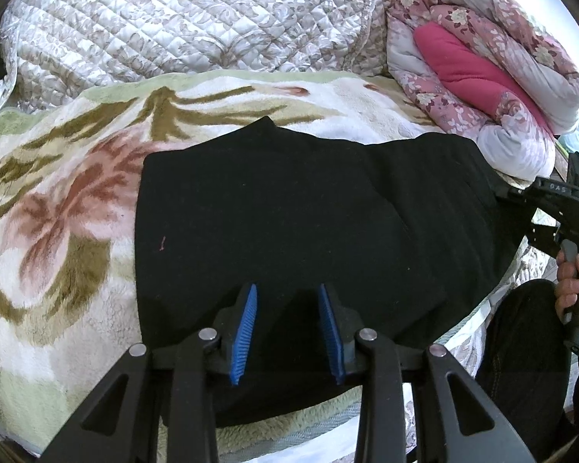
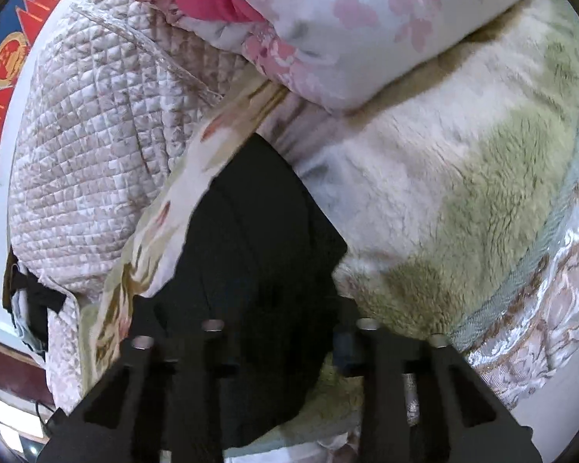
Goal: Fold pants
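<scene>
Left hand-held gripper (image 1: pixel 287 332) over black pants (image 1: pixel 312 223), folded flat

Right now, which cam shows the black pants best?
Left wrist. The black pants lie nearly whole on the floral blanket, with the outline clear on the far, left and near sides. In the right wrist view only one dark, blurred end shows, its near part hidden behind the gripper's arms.

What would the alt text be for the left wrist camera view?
Black pants lie folded flat on a floral fleece blanket, with the left gripper open above their near edge. The right gripper reaches in at the pants' right edge, below a rolled pink quilt.
</scene>
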The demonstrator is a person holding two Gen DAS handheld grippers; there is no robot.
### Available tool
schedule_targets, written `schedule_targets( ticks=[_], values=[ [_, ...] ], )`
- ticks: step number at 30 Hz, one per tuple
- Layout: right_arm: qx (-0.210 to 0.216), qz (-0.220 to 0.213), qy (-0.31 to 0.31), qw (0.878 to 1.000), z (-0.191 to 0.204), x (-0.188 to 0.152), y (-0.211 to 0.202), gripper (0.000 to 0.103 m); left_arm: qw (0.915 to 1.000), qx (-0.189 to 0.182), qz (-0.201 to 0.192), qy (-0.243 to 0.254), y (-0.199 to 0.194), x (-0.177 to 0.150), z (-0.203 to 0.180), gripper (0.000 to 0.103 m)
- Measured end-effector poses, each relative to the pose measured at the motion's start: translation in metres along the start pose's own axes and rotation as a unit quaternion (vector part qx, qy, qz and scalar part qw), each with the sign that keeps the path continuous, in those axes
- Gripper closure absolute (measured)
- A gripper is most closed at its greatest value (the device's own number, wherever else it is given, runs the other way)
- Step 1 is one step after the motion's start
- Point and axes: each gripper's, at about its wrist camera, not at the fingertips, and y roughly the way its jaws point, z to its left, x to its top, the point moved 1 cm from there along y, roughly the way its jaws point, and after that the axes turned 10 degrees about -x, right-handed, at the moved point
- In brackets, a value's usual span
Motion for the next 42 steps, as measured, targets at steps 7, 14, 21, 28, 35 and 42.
schedule_targets(
  ticks=[7, 14, 21, 28, 35, 42],
  values=[
    [0.017, -0.014, -0.022, 1.0, 0.015, 0.005, -0.01, 0.08, 0.9998, 0.003, -0.01, -0.017, -0.008, -0.001, 0.012, 0.067],
    [0.06, -0.04, -0.095, 0.993, 0.073, 0.003, -0.036, 0.081, 0.9985, 0.011, -0.023, -0.047, -0.02, -0.006, 0.034, 0.067],
    [0.099, -0.031, -0.193, 0.976, 0.149, -0.022, -0.039, 0.081, 0.997, 0.014, -0.038, -0.066, -0.032, -0.011, 0.048, 0.067],
    [0.142, 0.015, -0.302, 0.942, 0.222, -0.086, -0.012, 0.081, 0.9943, 0.024, -0.05, -0.091, -0.043, -0.019, 0.068, 0.067],
    [0.119, 0.107, -0.392, 0.906, 0.245, -0.167, 0.057, 0.081, 0.9909, 0.037, -0.055, -0.118, -0.053, -0.033, 0.09, 0.067],
    [0.12, 0.074, -0.426, 0.894, 0.261, -0.174, 0.041, 0.081, 0.9886, 0.041, -0.058, -0.133, -0.059, -0.042, 0.101, 0.067]
  ],
)
